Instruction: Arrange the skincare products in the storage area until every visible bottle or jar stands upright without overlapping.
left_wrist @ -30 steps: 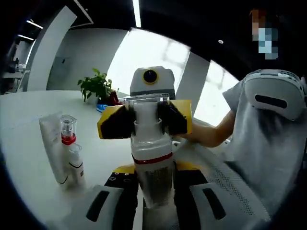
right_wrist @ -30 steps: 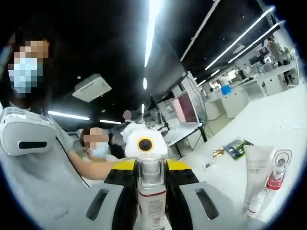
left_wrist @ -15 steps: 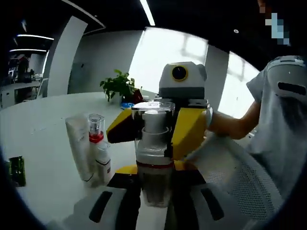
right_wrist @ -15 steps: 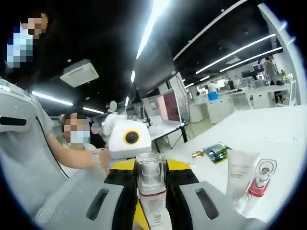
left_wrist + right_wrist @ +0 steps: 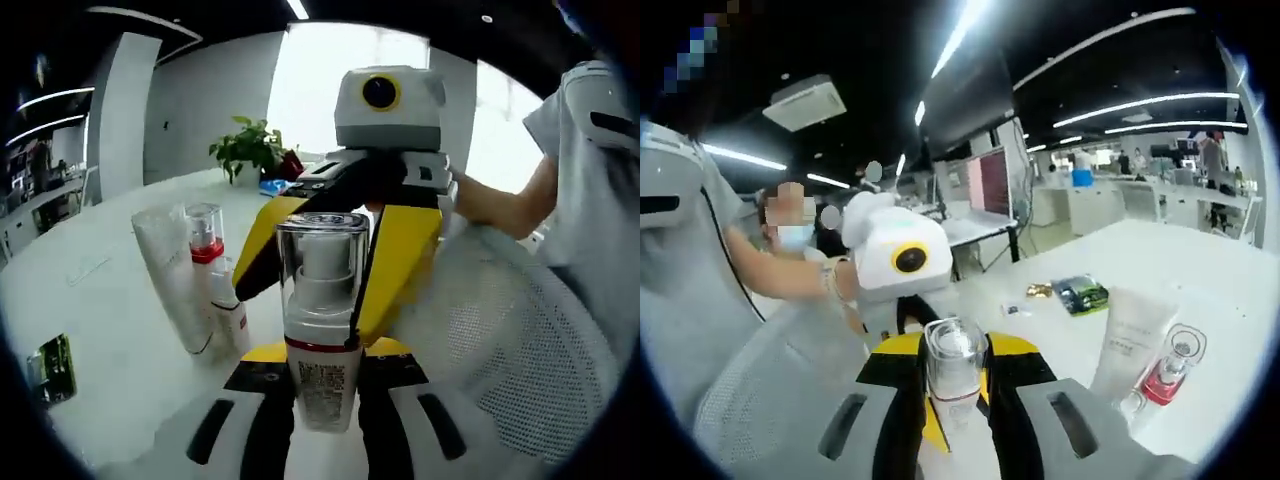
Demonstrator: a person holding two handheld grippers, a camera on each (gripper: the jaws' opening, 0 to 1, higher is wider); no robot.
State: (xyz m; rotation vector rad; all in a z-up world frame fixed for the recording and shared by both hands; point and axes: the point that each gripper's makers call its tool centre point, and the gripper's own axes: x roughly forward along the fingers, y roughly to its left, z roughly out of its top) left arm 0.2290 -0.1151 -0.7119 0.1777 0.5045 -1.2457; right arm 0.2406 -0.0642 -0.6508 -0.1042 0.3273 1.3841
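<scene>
two grippers meet on one clear-capped pump bottle [image 5: 322, 320]: in the left gripper view the left gripper [image 5: 322, 400] clamps its base above a white table [image 5: 110, 340], a potted plant [image 5: 248, 155] beyond. in the right gripper view the right gripper [image 5: 955, 405] grips it too, left of a white tube [image 5: 1128, 340].

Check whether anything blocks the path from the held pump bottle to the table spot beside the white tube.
Nothing visible does. The clear-capped pump bottle with a red band is clamped in both hand-held grippers, and the white table between it and the white squeeze tube lies bare.
</scene>
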